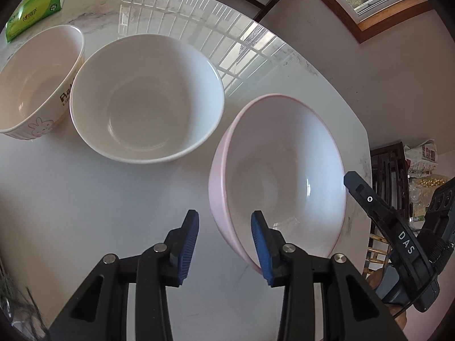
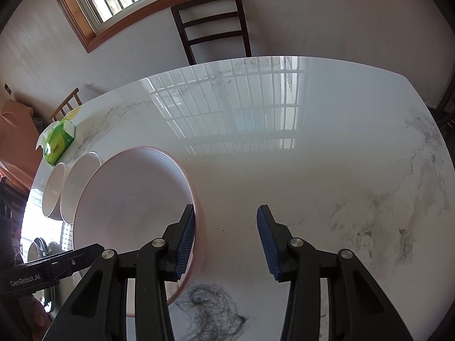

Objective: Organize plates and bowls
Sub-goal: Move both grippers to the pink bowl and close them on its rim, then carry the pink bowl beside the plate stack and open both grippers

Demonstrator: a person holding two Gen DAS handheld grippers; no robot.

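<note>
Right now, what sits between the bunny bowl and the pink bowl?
The white bowl sits between the bunny bowl and the pink bowl, touching the bunny bowl; the left wrist view shows it best.

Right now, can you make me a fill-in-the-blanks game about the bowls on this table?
1. The number of bowls on the white marble table is ____.
2. The wide, shallow bowl nearest the left gripper has a ____ outside.
3. The cream bowl with brown lettering shows a small pink ____.
4. The cardboard tissue box is coloured ____.

Missing words: three; pink; rabbit; green.
</note>
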